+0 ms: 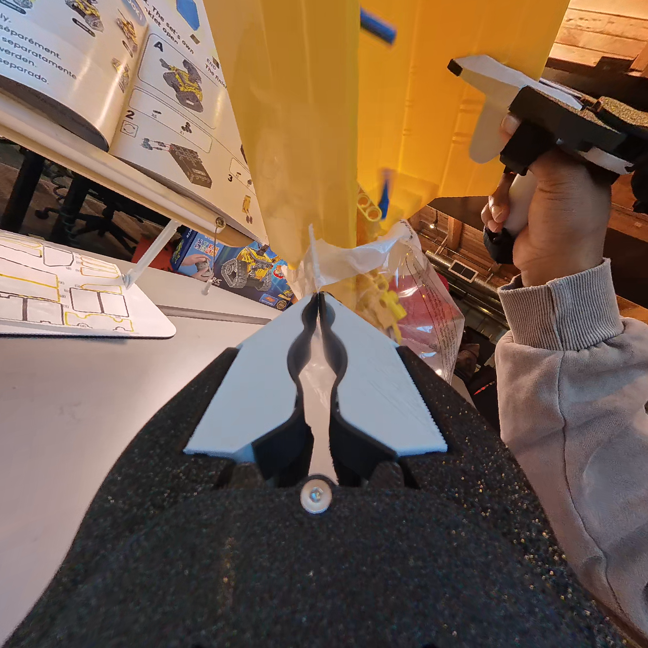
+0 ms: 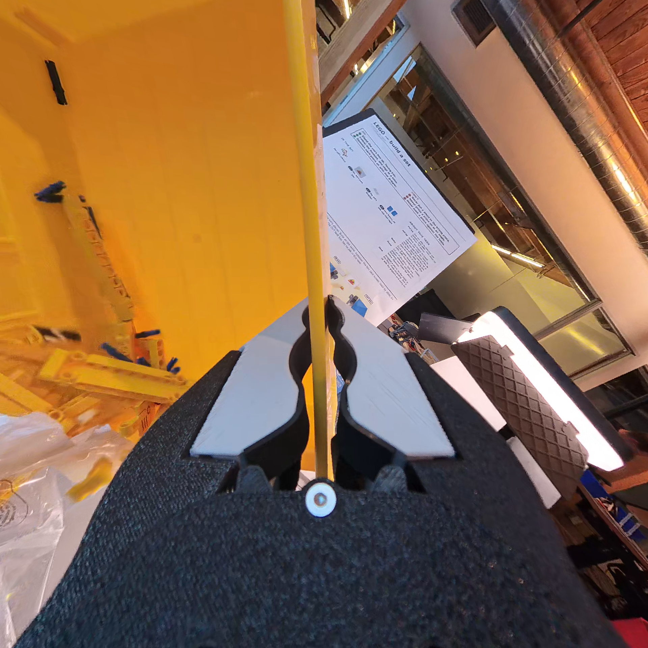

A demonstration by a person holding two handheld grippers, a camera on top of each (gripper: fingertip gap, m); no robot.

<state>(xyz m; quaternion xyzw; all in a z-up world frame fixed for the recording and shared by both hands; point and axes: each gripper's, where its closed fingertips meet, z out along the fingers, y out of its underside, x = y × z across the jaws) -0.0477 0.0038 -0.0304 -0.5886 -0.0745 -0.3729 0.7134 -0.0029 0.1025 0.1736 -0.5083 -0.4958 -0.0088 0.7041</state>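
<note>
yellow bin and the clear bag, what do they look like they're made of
Yellow bin: looks like thin, semi-translucent moulded plastic; light glows through its walls, and the right gripper is shut on its slim rim. Clear bag: soft, glossy plastic film, see-through and crinkled, with yellow pieces showing inside; the left gripper pinches its bunched top.

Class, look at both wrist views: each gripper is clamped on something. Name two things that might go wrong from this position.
1. The left gripper pinches only a thin edge of the clear plastic bag, which holds yellow parts; the film might tear or slip and spill them.
2. The right gripper clamps the yellow bin by its thin wall alone. The bin is tilted, with loose yellow pieces and blue pins inside, so they might tumble out.
</note>
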